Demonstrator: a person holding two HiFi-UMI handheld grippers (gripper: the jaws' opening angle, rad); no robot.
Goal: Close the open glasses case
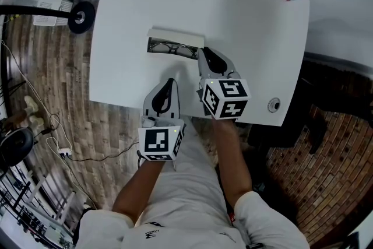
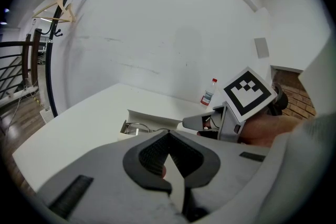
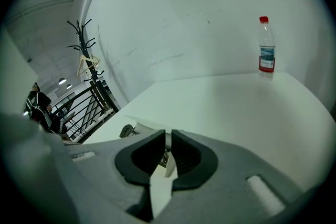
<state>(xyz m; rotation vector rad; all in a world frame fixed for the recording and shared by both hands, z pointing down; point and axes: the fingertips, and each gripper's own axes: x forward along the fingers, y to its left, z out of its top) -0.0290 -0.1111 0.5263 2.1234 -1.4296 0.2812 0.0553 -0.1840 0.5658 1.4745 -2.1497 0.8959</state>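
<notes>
Head view: the open white glasses case, dark-framed spectacles inside, lies mid-way across the white tabletop. The right tool is at its right end and the left tool just short of it. Only the right gripper view shows that tool's jaws a narrow slit apart (the left's are pressed together, empty).

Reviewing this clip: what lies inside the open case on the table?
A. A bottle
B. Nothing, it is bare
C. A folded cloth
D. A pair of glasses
D: a dark-framed pair of glasses shows inside the case, whose lid stands open on the white table.
</notes>
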